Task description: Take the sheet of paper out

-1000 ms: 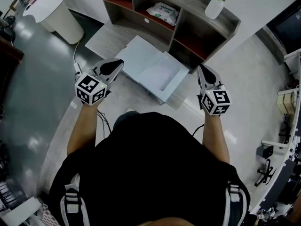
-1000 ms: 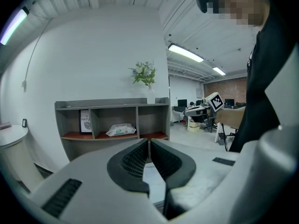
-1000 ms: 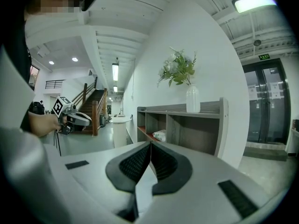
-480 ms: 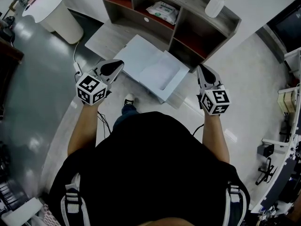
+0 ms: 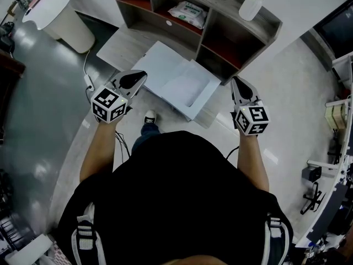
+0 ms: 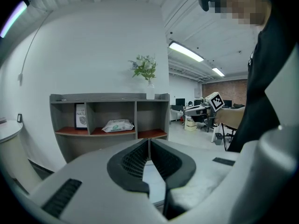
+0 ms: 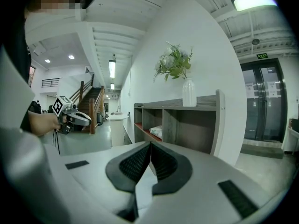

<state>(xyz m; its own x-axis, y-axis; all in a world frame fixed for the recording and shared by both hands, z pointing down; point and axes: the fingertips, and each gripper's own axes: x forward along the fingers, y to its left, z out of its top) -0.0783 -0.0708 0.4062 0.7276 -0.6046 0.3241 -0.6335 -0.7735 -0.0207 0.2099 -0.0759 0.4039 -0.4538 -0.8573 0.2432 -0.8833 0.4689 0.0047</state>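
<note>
A white printer [image 5: 165, 65] sits low in front of the grey shelf unit [image 5: 231, 32]. A pale sheet of paper [image 5: 186, 85] lies in its tray on the right side. My left gripper [image 5: 141, 74] hangs just left of the printer, shut with nothing in it; its pads meet in the left gripper view [image 6: 148, 143]. My right gripper [image 5: 235, 80] hangs to the right of the tray, also shut and holding nothing [image 7: 150, 146]. Neither gripper touches the printer or the paper. Each gripper appears in the other's view: right gripper [image 6: 202, 109], left gripper [image 7: 74, 118].
A pack of wipes [image 5: 191, 12] lies on a shelf, and a white vase with a plant [image 5: 251, 5] stands on top. A white round table [image 5: 58, 12] is at the far left. The person's shoe [image 5: 149, 116] is near the printer's front edge, and a cable [image 5: 88, 65] runs along the floor.
Both grippers have stayed where they were, still shut. The person's shoe has stepped forward into view near the printer's front edge.
</note>
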